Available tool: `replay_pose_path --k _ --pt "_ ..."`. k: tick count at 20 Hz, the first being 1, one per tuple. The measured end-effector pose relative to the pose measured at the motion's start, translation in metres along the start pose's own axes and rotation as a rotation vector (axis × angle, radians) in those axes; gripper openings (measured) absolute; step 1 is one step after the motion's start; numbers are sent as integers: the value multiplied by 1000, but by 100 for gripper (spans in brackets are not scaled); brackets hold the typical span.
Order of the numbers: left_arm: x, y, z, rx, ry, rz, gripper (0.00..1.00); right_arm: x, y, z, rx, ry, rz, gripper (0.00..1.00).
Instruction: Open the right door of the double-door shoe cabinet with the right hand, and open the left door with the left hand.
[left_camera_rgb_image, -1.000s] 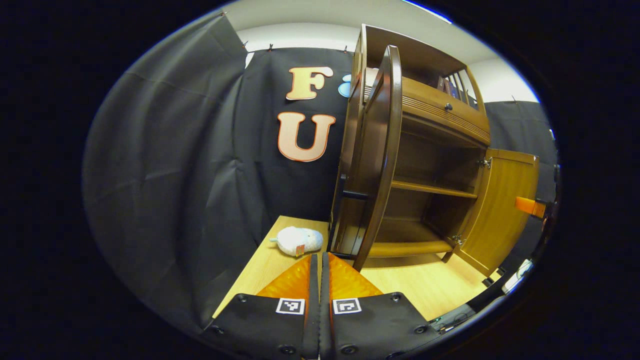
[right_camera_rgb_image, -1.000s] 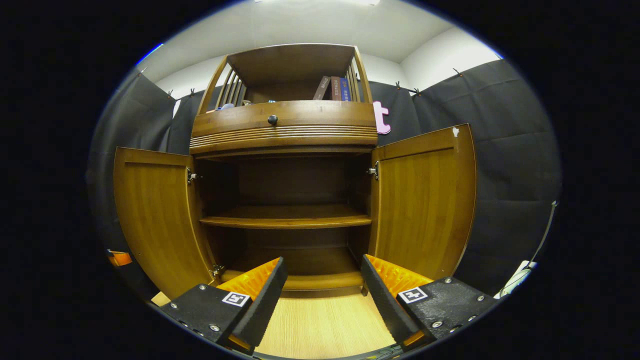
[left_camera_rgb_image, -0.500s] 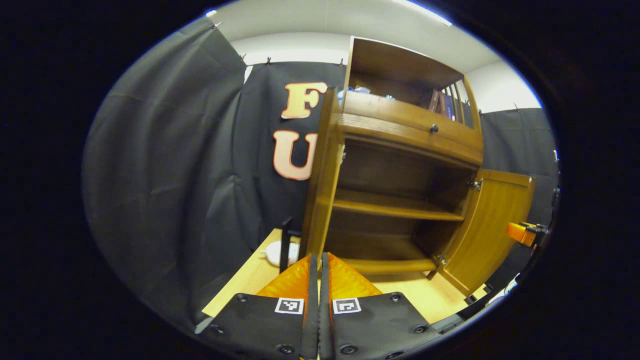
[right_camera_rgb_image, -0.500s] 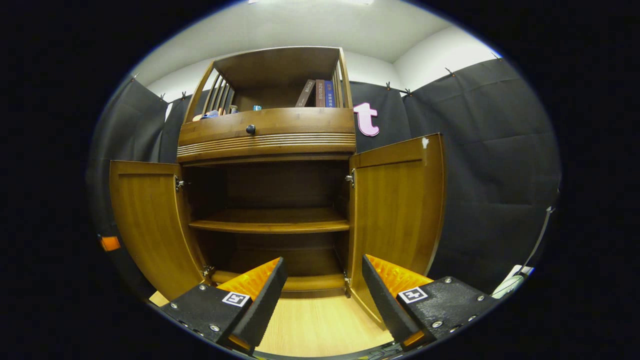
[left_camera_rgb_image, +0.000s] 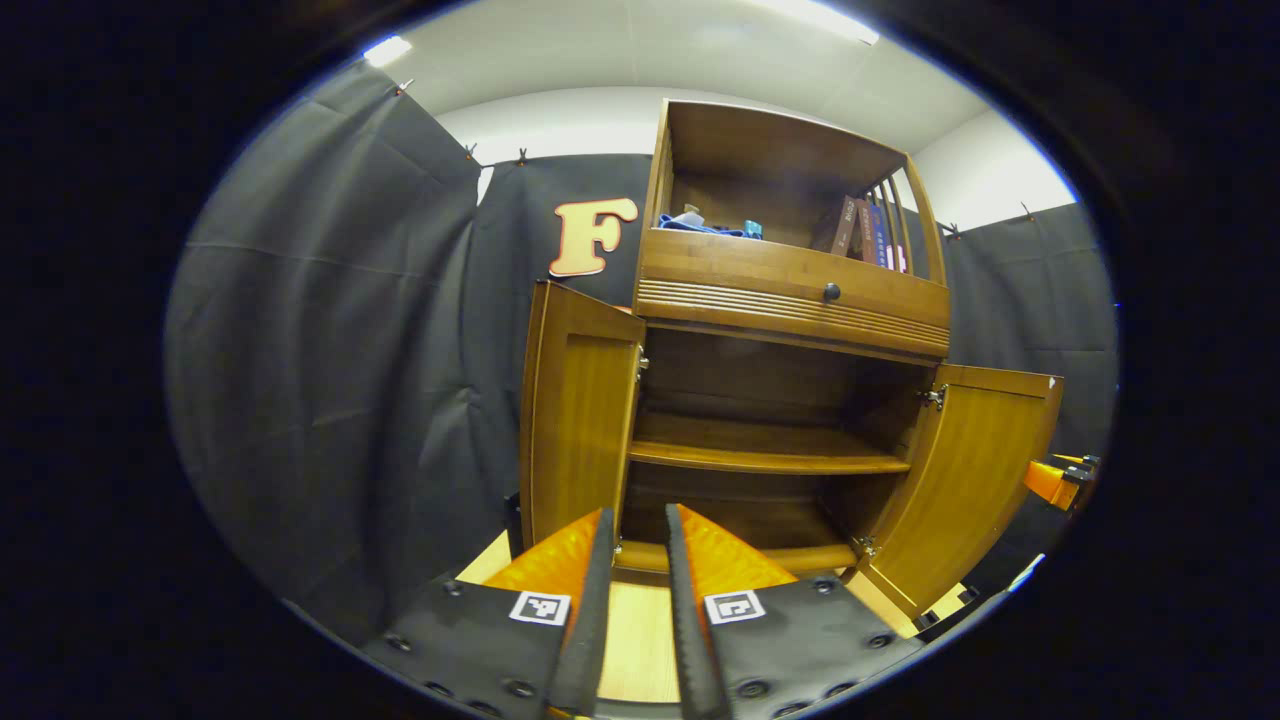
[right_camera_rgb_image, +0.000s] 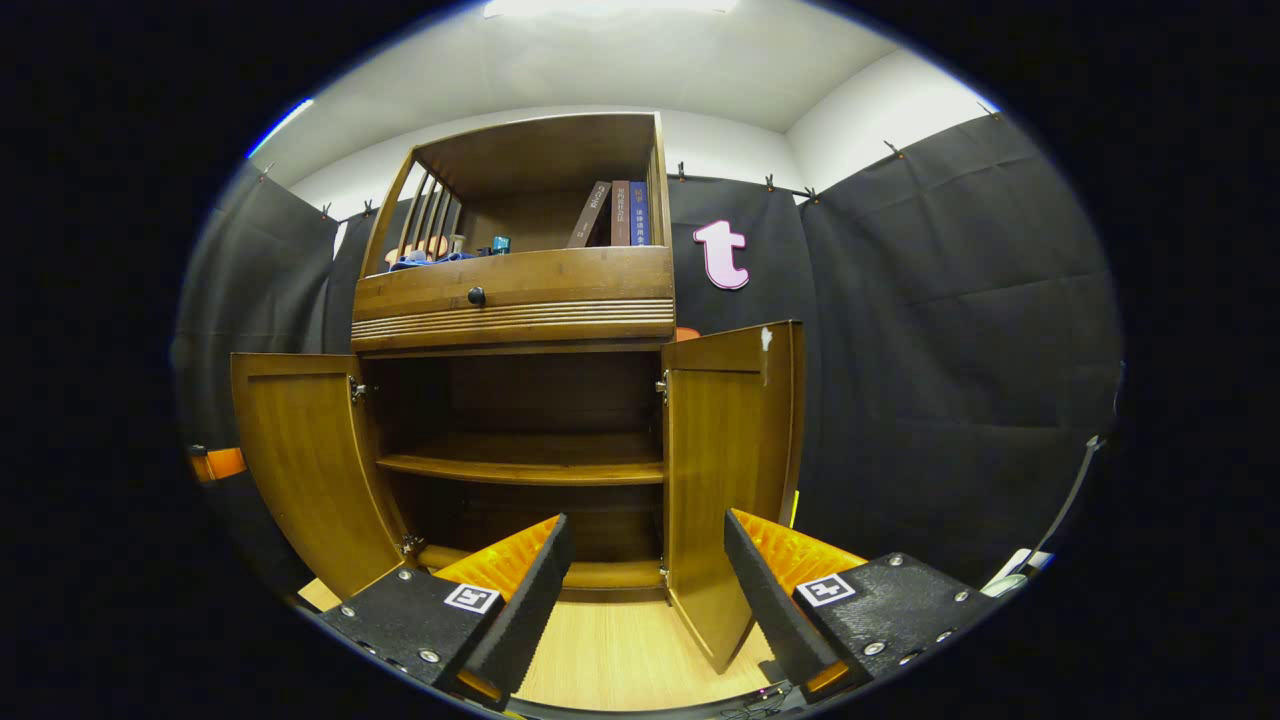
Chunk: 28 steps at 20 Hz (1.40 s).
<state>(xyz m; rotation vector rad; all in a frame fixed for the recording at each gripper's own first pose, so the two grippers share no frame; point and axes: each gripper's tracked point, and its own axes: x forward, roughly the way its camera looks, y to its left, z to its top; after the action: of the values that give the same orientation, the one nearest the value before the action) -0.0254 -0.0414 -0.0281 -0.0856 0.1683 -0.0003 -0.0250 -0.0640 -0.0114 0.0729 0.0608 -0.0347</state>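
The brown wooden shoe cabinet (left_camera_rgb_image: 790, 300) stands with both doors swung out. In the left gripper view its left door (left_camera_rgb_image: 575, 420) is open at the left and its right door (left_camera_rgb_image: 965, 480) at the right. My left gripper (left_camera_rgb_image: 638, 515) hangs in front of the cabinet's foot, open by a narrow gap with nothing in it. The right gripper view has the left door (right_camera_rgb_image: 305, 460), the right door (right_camera_rgb_image: 725, 470) and the bare inner shelf (right_camera_rgb_image: 530, 465). There my right gripper (right_camera_rgb_image: 645, 525) is wide open and holds nothing, short of the cabinet.
The cabinet stands on a light wooden surface (right_camera_rgb_image: 630, 650). A drawer with a dark knob (right_camera_rgb_image: 475, 296) sits above the doors, and books (right_camera_rgb_image: 615, 215) stand in the top compartment. An orange part of the other gripper (left_camera_rgb_image: 1055, 478) shows past the right door.
My left gripper has swung from beside the left door to face the cabinet front, and its fingers have parted slightly. The right gripper has drawn back a little, still open.
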Motion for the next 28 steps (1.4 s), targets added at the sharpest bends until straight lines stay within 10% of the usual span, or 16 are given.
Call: replay_pose_path --k 13,28 --pt "-52 16 33 33 -101 134 93 -3 -19 9 -51 -26 52 92" --pt "8 41 43 80 -108 54 93 -5 0 12 -57 -31 -68 92"
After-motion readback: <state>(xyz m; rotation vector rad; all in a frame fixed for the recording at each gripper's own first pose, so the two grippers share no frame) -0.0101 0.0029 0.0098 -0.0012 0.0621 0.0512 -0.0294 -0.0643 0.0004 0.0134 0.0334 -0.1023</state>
